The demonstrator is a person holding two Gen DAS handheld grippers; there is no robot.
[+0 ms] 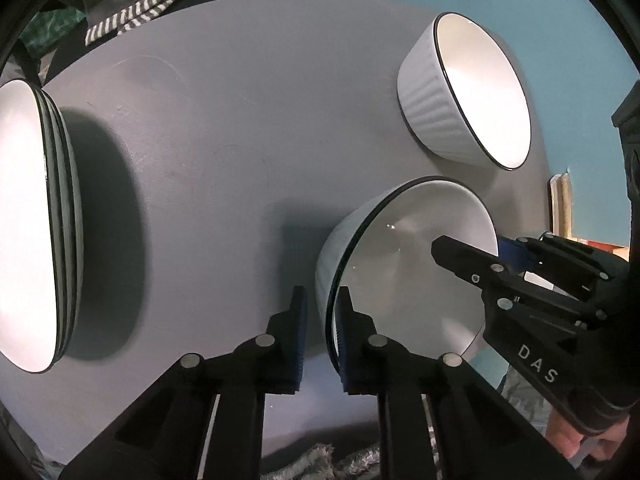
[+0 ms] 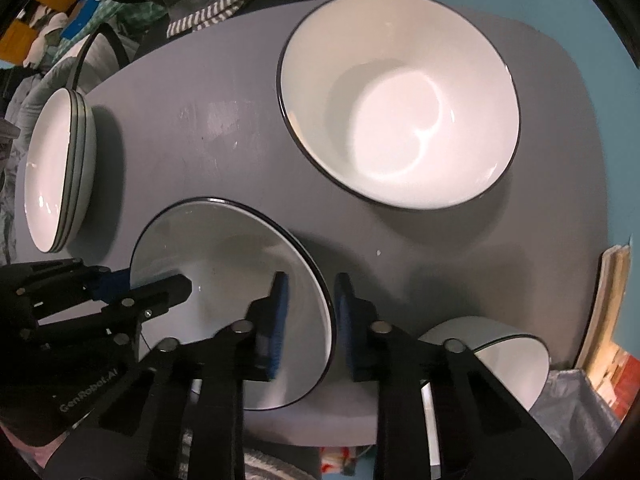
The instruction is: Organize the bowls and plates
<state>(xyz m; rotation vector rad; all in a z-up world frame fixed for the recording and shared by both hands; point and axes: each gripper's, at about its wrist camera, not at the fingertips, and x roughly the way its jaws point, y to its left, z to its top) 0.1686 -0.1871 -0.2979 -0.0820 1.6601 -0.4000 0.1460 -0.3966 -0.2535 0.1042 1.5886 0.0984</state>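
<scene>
Grippers both point steeply down at the near bowl (image 2: 224,264) on the grey table (image 2: 224,128). Your left gripper (image 1: 322,332) and right gripper (image 2: 310,320) each straddle its rim on opposite sides — pads look closed on it. Only the right view shows a fourth bowl (image 2: 508,356) at the table's edge. The far bowl (image 2: 400,100) and stacked plates (image 2: 60,168) sit empty.
</scene>
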